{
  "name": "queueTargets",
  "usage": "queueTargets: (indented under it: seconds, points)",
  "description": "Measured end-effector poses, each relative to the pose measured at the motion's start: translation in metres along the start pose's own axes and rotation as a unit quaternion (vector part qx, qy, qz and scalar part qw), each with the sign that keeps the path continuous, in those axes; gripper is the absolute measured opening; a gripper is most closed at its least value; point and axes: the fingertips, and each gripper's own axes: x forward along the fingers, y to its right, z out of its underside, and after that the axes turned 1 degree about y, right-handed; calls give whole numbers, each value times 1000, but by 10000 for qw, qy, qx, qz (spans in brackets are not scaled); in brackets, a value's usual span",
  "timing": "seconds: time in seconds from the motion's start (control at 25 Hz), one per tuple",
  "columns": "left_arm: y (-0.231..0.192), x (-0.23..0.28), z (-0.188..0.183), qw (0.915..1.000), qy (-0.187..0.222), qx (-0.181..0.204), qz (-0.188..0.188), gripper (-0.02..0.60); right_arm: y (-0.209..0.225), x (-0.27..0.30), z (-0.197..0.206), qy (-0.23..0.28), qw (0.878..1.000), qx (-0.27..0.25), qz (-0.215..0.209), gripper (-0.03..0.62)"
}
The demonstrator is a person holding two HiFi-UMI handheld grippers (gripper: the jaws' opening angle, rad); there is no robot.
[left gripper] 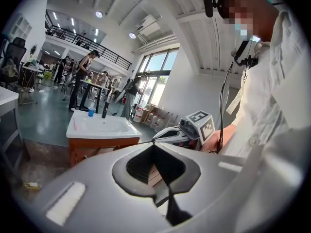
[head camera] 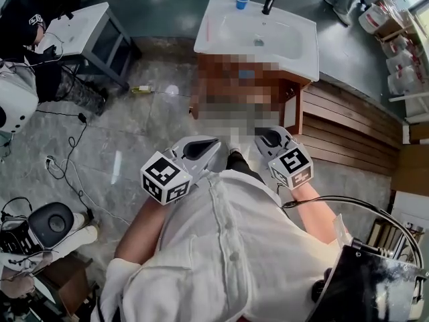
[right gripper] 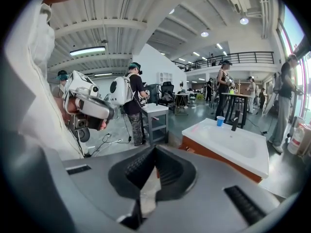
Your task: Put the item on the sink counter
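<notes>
On the white sink desk [head camera: 224,49] ahead of you, a blue cup [head camera: 242,1] stands upright at the back edge, just beside the black tap [head camera: 269,0] and apart from it. A thin pink thing [head camera: 208,27] lies near the desk's left edge; it is too small to name. Which of these is the task's item you cannot tell from these views. The basin sits in the middle of the desk, which rests on a brown wooden cabinet [head camera: 295,102].

Your left gripper [head camera: 213,143] and right gripper [head camera: 263,138] are held side by side in front of your chest, well short of the sink desk, both pointing toward it. The left gripper view shows its fingers [left gripper: 141,166] closed tip to tip with nothing between them, and the cup [left gripper: 91,111] and tap [left gripper: 104,109] far beyond. The right gripper view shows its fingers [right gripper: 141,166] likewise closed and empty, with the sink desk [right gripper: 233,154] off to the right.

A wooden slatted platform [head camera: 348,126] lies to the right of the cabinet, with white jugs [head camera: 402,66] farther right. A second white desk [head camera: 80,25] stands to the left, cables trail over the grey floor [head camera: 134,133], and other people stand in the background.
</notes>
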Motion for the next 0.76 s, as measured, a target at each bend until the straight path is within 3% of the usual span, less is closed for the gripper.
queueTargets:
  seconds: [0.76]
  points:
    - [-10,-18,17,9991,57,-197,-378,5,-12,22,7,-116,9992,-253,-295,5]
